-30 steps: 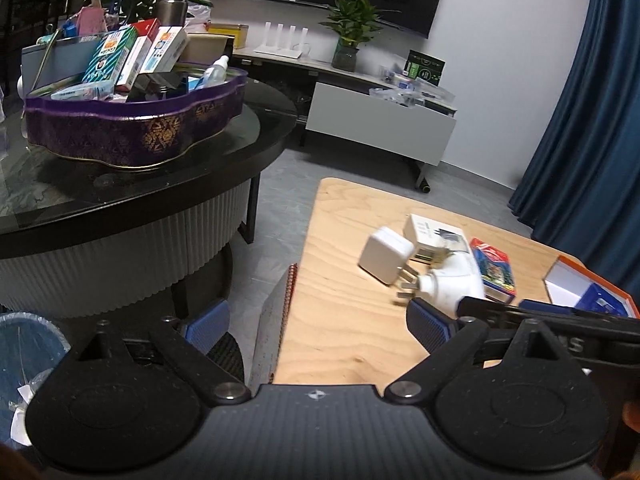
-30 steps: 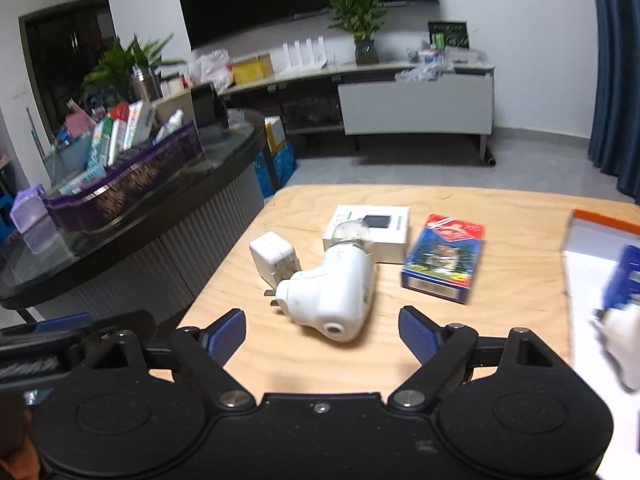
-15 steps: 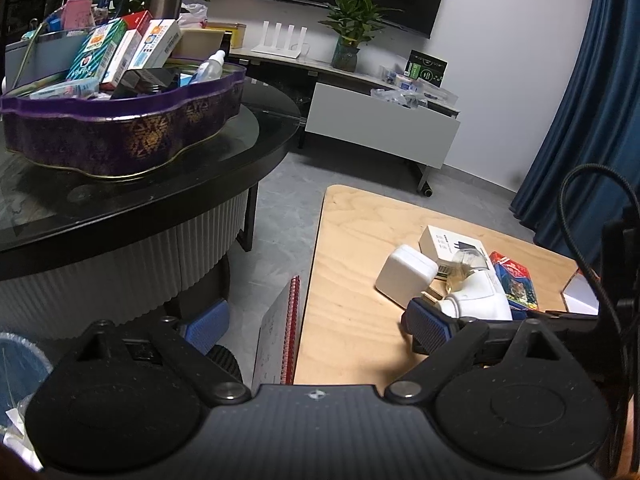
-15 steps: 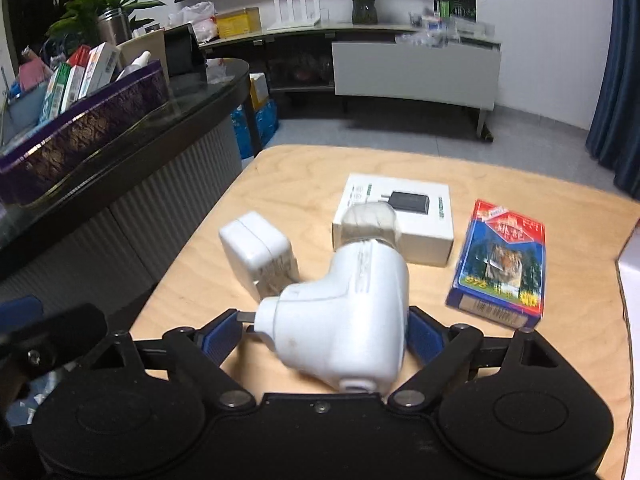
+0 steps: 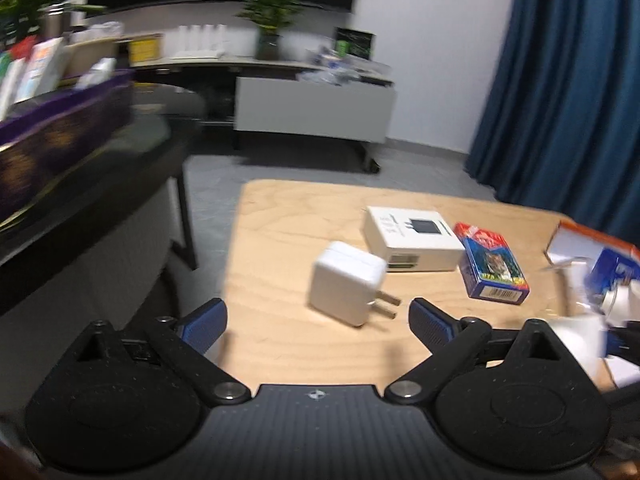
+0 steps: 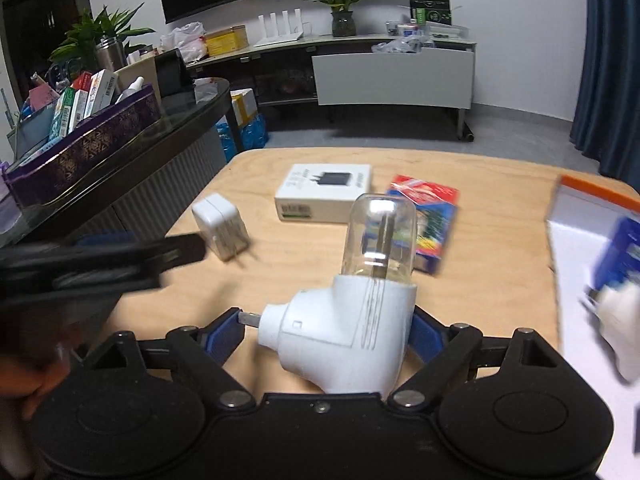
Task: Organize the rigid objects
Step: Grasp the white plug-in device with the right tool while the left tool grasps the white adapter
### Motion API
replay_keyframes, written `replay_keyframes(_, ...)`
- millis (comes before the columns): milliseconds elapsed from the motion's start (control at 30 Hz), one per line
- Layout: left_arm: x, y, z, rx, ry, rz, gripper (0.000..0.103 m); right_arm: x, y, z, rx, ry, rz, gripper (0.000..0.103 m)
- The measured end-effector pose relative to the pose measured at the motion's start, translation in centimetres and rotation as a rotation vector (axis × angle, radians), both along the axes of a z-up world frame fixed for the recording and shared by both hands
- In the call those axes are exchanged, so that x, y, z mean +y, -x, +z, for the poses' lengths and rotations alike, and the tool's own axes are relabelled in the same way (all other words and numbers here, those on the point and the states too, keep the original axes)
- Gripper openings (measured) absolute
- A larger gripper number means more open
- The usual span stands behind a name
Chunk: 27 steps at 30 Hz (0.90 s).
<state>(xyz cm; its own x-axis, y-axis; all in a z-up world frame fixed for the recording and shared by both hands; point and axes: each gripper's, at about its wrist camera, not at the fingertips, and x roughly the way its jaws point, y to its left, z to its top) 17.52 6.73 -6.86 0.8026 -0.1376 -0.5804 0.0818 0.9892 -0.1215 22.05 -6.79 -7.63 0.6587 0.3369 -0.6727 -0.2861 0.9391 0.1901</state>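
Observation:
My right gripper (image 6: pixel 324 330) is shut on a white plug-in device with a clear bottle (image 6: pixel 352 320) and holds it above the wooden table (image 6: pixel 304 264). My left gripper (image 5: pixel 318 320) is open and empty, just in front of a white charger cube (image 5: pixel 346 282) lying on the table (image 5: pixel 280 344). The charger cube also shows in the right wrist view (image 6: pixel 220 226). Behind it lie a white charger box (image 5: pixel 412 238) and a blue-red card pack (image 5: pixel 490 266). An orange-rimmed white box (image 6: pixel 592 256) with blurred items stands at the right.
A dark round glass table (image 6: pixel 132 164) with a purple tray of boxes (image 6: pixel 84 144) stands left of the wooden table. A TV cabinet (image 6: pixel 392 76) and blue curtain (image 5: pixel 560 92) are behind.
My right gripper closed on the white plug-in device and lifted it, bottle now upright. My left gripper swung right over the table toward the charger cube.

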Motion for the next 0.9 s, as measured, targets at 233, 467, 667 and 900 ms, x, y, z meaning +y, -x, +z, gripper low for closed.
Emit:
replay_keyframes(233,-2.0,-3.1,-1.3,0.016,-0.068,-0.1,0.102,-1.9,2.4,1.0,-0.019,-0.023,-0.009,0.101)
replay_keyframes(467,-1.9,-3.1,-1.0,0.02,-0.086,-0.091,0.06,-3.0,3.4,2.1,-0.055,-0.042,-0.027,0.101)
replay_keyframes(667,-1.8,-0.3,-0.5,0.026,-0.048,-0.056,0.06,-4.2,4.5,3.4,-0.088,-0.057,-0.052,0.101)
replay_keyframes(900,-4.1,3.0,2.6,-0.019,-0.026,-0.08,0.028,-6.2,6.6,4.9,-0.126,-0.061,-0.089,0.101)
